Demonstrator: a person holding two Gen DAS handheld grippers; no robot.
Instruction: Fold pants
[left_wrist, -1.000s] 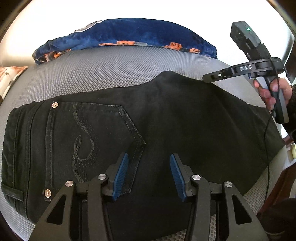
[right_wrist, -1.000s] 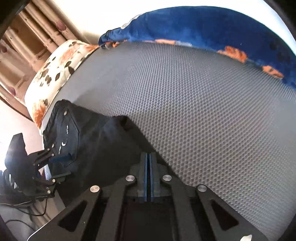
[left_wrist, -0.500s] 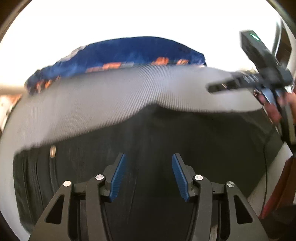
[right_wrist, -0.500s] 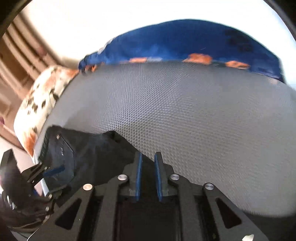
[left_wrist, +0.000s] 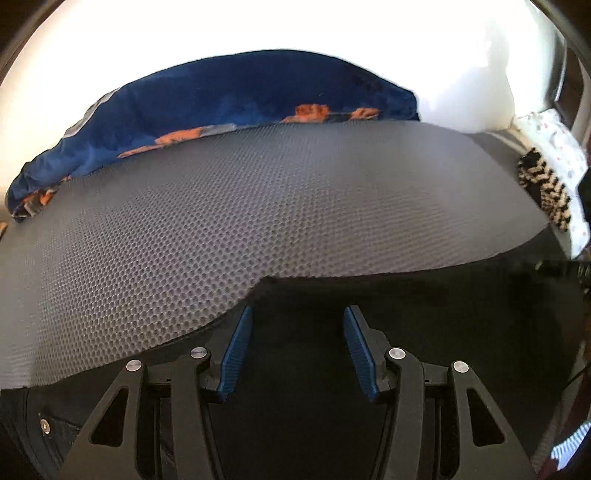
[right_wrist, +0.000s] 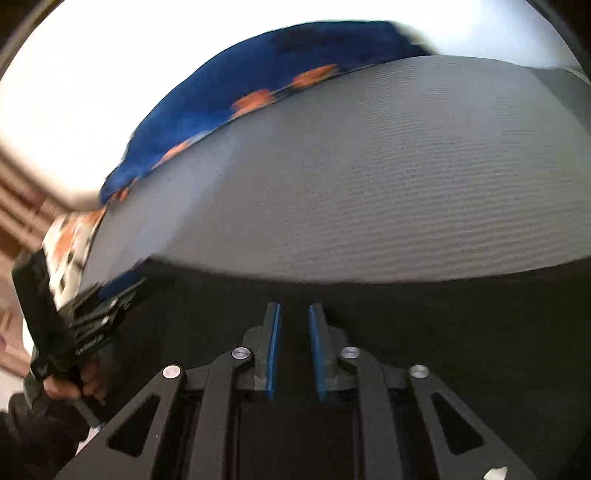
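Black pants (left_wrist: 424, 332) lie flat along the near edge of a grey mesh mattress (left_wrist: 258, 206), the empty left claw (left_wrist: 293, 347) half-wide above them while the right claw (right_wrist: 294, 347), narrow, closes on nothing, seemingly repositioning for a fold.

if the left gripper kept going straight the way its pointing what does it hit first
Most likely the black pants: the left gripper points down at the dark fabric spread under and ahead of its open jaws, near the edge by the grey mat. Depth is unclear.
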